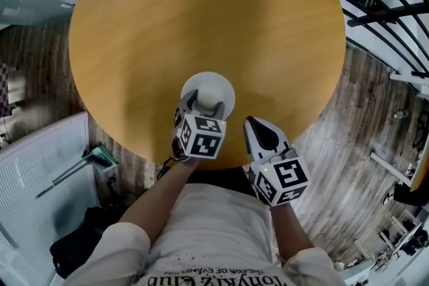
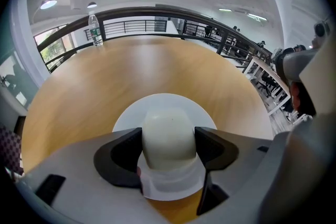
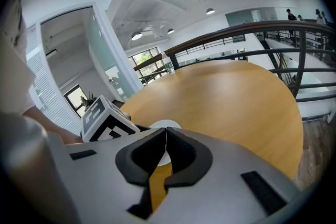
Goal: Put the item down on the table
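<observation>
While the person stands at the round wooden table (image 1: 201, 3), the left gripper (image 1: 203, 104) has its jaws pressed on both sides of the white item (image 2: 168, 126), on its rounded body above a flat round base. The item is over the table's near edge; whether it touches the wood I cannot tell. The right gripper (image 3: 166, 139) is just beside, jaws together and empty.

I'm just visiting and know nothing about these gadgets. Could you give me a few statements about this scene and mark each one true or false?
1. The left gripper is clamped on a white rounded item. True.
2. The right gripper holds a bottle. False: its jaws are together with nothing between them.
3. The table is round and wooden. True.
4. A water bottle lies right beside the grippers. False: it stands upright at the table's far edge.
</observation>
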`<state>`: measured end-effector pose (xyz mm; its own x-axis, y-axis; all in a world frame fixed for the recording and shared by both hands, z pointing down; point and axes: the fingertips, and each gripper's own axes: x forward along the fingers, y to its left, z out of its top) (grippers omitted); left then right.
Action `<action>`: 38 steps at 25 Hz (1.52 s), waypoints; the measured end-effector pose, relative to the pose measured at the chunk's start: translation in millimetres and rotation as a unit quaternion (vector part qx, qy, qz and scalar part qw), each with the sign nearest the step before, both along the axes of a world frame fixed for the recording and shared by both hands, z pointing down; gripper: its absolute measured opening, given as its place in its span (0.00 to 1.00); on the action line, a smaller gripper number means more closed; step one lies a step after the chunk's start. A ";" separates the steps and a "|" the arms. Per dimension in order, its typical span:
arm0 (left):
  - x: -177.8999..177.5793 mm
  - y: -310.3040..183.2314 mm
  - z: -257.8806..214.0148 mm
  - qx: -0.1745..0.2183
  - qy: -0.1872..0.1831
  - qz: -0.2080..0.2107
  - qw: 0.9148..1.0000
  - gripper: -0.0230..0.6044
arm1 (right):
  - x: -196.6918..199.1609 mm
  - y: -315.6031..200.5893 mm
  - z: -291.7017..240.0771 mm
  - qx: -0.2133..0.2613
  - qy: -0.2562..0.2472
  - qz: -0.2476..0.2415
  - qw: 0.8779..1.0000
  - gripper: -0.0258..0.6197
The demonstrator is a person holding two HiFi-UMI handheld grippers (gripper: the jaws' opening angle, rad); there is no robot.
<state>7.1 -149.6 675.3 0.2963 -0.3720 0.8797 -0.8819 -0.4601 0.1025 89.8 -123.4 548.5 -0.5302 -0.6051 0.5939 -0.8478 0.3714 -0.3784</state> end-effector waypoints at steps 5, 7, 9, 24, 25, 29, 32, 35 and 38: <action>-1.2 0.9 0.2 0.003 -0.008 0.004 1.000 0.56 | -2.5 1.1 -2.5 0.003 -0.003 0.001 1.000 0.08; -2.1 0.0 0.1 0.005 -0.009 0.005 1.000 0.56 | -2.8 1.2 -3.3 0.005 -0.001 0.003 1.000 0.08; -3.2 -0.4 -0.5 0.007 -0.006 0.004 1.000 0.56 | -2.7 2.0 -4.2 0.005 -0.002 0.004 1.000 0.08; -17.6 3.1 -53.6 0.053 0.037 0.012 0.998 0.57 | -11.9 8.6 -24.4 0.037 -0.003 0.007 0.999 0.08; -18.3 3.3 -59.0 0.056 0.044 0.012 0.997 0.57 | -12.2 9.4 -26.2 0.040 -0.002 0.007 0.999 0.08; -21.4 11.8 -86.4 0.067 0.072 0.032 0.995 0.57 | -16.6 16.6 -38.1 0.053 0.000 0.005 0.999 0.08; -23.1 24.2 -115.6 0.075 0.109 0.050 0.990 0.57 | -21.3 24.7 -49.9 0.062 0.001 0.005 0.998 0.08; -27.9 35.3 -141.8 0.090 0.142 0.053 0.984 0.44 | -22.9 30.2 -59.4 0.068 0.004 0.001 0.998 0.08; -39.4 46.8 -161.0 0.105 0.147 0.052 0.982 0.37 | -23.8 37.4 -71.6 0.078 0.007 0.001 0.997 0.08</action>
<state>-32.3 -102.7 514.3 0.5724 -0.4902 0.6573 -0.7756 -0.5837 0.2401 66.0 -86.0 476.9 -0.5207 -0.6926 0.4992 -0.8537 0.4229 -0.3039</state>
